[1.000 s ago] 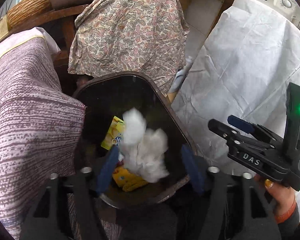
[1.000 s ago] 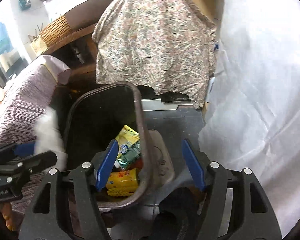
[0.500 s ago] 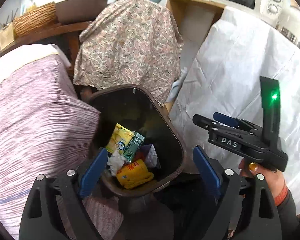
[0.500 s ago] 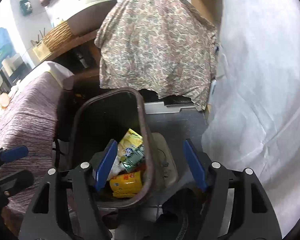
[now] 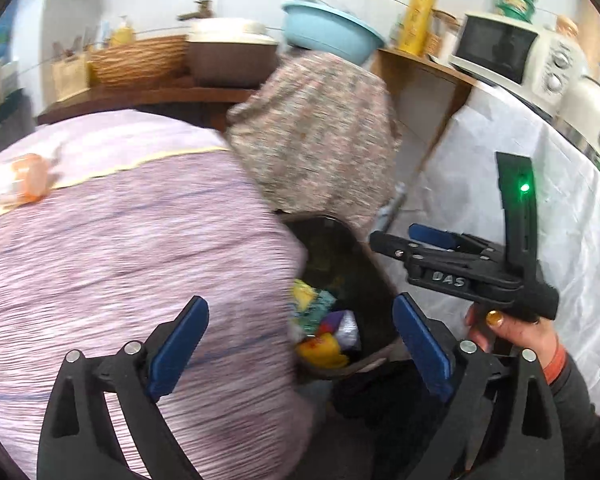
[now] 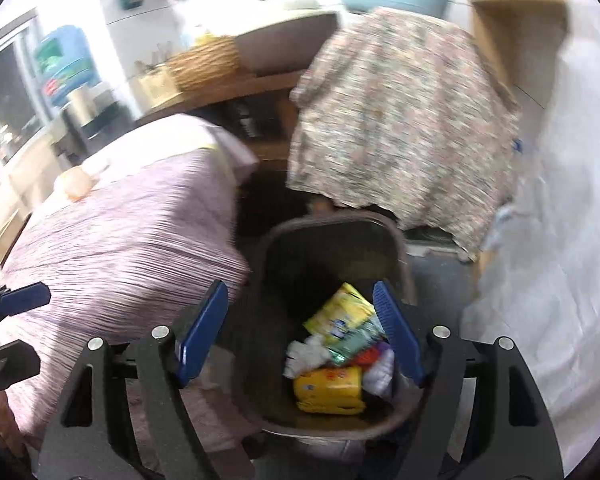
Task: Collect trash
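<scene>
White tissue (image 6: 306,354) dropped in bin (image 6: 332,228); jaws opened

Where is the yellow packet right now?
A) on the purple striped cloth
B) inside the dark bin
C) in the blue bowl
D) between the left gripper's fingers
B: the yellow packet lies in the dark bin with other wrappers and white tissue.

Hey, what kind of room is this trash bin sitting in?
Most likely a home kitchen: a microwave oven on a counter, a tap above a sink basin, and a wicker basket nearby.
</scene>
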Motion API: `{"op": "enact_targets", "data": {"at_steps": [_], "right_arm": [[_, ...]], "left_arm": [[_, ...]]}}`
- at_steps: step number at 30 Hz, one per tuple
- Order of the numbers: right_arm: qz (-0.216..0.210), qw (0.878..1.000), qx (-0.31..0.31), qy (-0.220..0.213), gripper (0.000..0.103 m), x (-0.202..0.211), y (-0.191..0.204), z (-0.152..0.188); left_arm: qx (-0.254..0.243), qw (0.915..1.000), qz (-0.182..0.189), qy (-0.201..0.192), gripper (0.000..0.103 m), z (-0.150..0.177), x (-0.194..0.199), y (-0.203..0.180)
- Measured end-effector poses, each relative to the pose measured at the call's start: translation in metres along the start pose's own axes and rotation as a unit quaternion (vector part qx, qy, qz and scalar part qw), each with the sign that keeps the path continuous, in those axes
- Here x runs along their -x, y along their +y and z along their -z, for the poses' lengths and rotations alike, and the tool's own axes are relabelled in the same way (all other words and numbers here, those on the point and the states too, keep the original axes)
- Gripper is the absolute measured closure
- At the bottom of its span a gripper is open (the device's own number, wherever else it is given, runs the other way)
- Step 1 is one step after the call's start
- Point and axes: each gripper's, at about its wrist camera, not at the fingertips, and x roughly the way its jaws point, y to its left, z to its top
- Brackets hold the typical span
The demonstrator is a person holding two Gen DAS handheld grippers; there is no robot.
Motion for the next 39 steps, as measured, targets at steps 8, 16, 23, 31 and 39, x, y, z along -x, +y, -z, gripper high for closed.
{"op": "enact_targets", "data": {"at_steps": [8,16,23,31,39], "right_arm": [[-0.085,0.992,0.093,0.015,0.023,-0.017,0.095,-0.030],[-0.139,0.966,0.217,0.033,0.023,-0.036,0.196,-0.054],[-0.173,0.937,0.299,0.059,0.022,-0.068,0.283,-0.084],[-0.171,0.898,0.399,0.073,0.022,-0.122,0.374,-0.118],[-0.138,0.872,0.460,0.096,0.022,-0.184,0.441,-0.143]], "left_arm": [[0.013,0.9973,-0.073,-0.003,0.009,0.003,0.040,0.073],[0.021,0.9886,-0.149,-0.001,0.007,0.002,0.070,0.151],[0.049,0.9822,-0.181,0.009,0.007,-0.002,0.082,0.221],[0.059,0.9769,-0.204,0.026,0.007,0.001,0.087,0.278],[0.115,0.9798,-0.160,0.036,0.007,0.006,0.085,0.321]]}}
